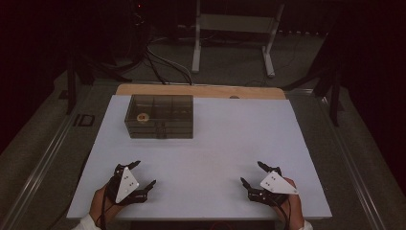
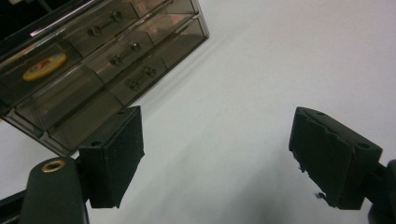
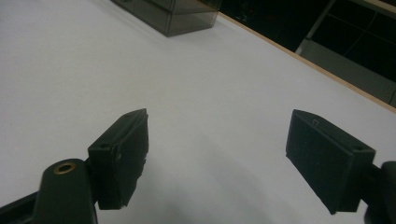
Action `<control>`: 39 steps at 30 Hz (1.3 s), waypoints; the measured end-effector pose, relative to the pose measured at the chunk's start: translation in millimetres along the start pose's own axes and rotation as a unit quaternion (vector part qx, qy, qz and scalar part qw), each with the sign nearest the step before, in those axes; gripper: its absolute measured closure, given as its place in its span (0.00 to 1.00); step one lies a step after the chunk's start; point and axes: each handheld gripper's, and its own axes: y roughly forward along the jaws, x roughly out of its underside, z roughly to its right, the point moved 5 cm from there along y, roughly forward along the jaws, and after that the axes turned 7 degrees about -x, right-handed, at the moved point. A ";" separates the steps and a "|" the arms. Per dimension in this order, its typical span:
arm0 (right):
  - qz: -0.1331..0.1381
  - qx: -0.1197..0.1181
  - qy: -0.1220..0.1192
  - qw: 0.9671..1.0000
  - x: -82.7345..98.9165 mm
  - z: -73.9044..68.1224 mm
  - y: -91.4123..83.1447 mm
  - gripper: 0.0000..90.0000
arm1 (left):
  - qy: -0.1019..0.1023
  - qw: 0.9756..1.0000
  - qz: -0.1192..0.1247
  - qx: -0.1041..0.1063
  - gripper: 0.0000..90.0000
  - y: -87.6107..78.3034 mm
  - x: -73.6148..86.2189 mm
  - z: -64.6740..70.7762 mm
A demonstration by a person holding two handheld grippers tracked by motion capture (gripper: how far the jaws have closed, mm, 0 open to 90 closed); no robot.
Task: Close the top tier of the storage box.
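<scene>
Both grippers, L [image 1: 140, 173] & R [image 1: 252, 174], spread, empty, well apart from drawer box [image 1: 159, 116]. Approach a knob [image 2: 116, 59] square-on before pinching.

A smoky drawer box [image 1: 159, 116] is seen on the white table [image 1: 215, 143] at about eleven o'clock, with what may be a yellow disc [image 1: 142, 117] inside. The left gripper [image 1: 142, 173] at seven and the right gripper [image 1: 253, 173] at five are held open, well apart.
</scene>
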 end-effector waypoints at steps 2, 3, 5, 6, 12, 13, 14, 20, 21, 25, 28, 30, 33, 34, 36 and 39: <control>0.001 0.000 0.002 1.000 -0.4 0.4 -1.1 0.23 | 0.003 1.000 -0.001 0.001 0.22 0.7 -0.3 1.4; 0.002 0.000 0.003 1.000 -0.6 0.8 -1.5 0.23 | 0.003 1.000 -0.001 0.001 0.22 0.9 -0.7 1.8; 0.002 0.001 0.005 1.000 -0.7 1.4 -1.9 0.23 | 0.003 1.000 -0.001 0.002 0.22 1.6 -1.3 2.8; 0.002 0.002 0.004 1.000 -0.8 1.4 -1.9 0.23 | 0.003 1.000 -0.001 0.004 0.22 2.2 -1.4 3.3; 0.004 0.004 0.001 1.000 -3.8 0.5 -1.4 0.23 | 0.008 1.000 0.002 0.009 0.22 2.2 -1.8 5.1; 0.003 0.005 0.002 1.000 -3.8 0.4 -0.9 0.23 | 0.009 1.000 0.002 0.010 0.22 2.1 -1.7 5.5; 0.002 0.004 0.003 1.000 -3.6 0.4 -0.5 0.23 | 0.009 1.000 0.002 0.012 0.22 2.0 -1.7 5.8; 0.001 0.002 0.002 1.000 -3.9 -0.5 0.9 0.23 | 0.011 1.000 0.001 0.011 0.22 1.6 -1.5 6.3; 0.000 0.002 0.002 1.000 -3.3 -0.1 1.2 0.23 | 0.011 1.000 0.000 0.011 0.22 1.9 -1.4 6.3; -0.001 0.001 0.002 1.000 -2.4 0.9 1.5 0.23 | 0.011 1.000 0.000 0.011 0.22 2.8 -1.6 5.6; 0.000 0.001 0.004 1.000 -2.5 1.3 1.6 0.23 | 0.012 1.000 -0.001 0.012 0.22 3.3 -1.1 5.8; -0.002 0.001 0.004 1.000 -1.8 2.1 2.2 0.23 | 0.015 1.000 -0.003 0.010 0.22 3.6 -0.8 5.5; -0.002 0.001 0.004 1.000 -1.7 2.9 3.5 0.23 | 0.009 1.000 -0.003 0.011 0.22 4.4 0.0 4.9; -0.003 0.001 0.003 1.000 -1.6 3.0 4.2 0.23 | 0.011 1.000 -0.005 0.012 0.22 4.6 0.6 5.2; -0.004 -0.001 0.003 1.000 -1.8 2.6 5.8 0.23 | 0.015 1.000 -0.007 0.013 0.22 4.8 1.5 6.0; -0.006 -0.003 0.002 1.000 -2.3 2.5 8.4 0.23 | 0.010 1.000 -0.008 0.010 0.22 3.9 2.4 4.9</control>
